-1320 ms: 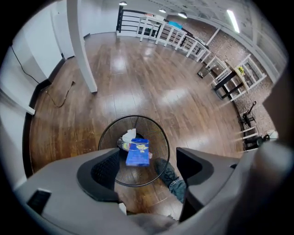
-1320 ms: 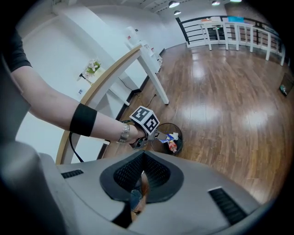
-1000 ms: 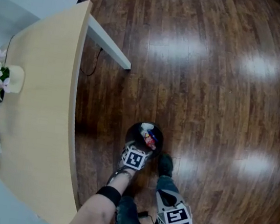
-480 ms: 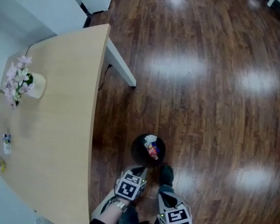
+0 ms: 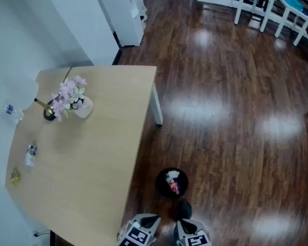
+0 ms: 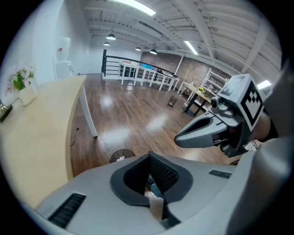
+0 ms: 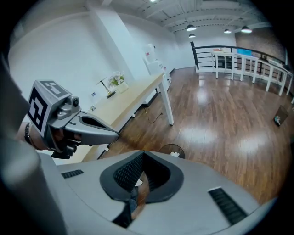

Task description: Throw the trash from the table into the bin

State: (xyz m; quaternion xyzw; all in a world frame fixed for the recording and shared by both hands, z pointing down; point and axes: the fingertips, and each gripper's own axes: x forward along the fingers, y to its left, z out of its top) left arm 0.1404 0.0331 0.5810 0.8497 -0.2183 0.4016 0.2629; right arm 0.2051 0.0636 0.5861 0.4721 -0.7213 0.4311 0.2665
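- Head view: left gripper point(image 5: 148, 221) and right gripper point(image 5: 186, 227) side by side at the bottom edge, both angled down and forward.
- Left gripper view: jaws just drawn shut, tips meeting, nothing between them.
- Right gripper view: jaws likewise together, holding nothing.
- Just ahead of both tips and between the two, round black bin point(image 5: 159, 178) on the dark wood floor point(image 5: 245, 121), with colourful trash point(image 5: 173, 182) inside.
- Off to the left gripper's left, pale table point(image 5: 100, 140), with a small bottle point(image 5: 30, 154) and a yellowish scrap point(image 5: 15, 175) near its far edge, well apart from either gripper.
- Farther ahead on the same table, vase of pink flowers point(image 5: 70, 101).
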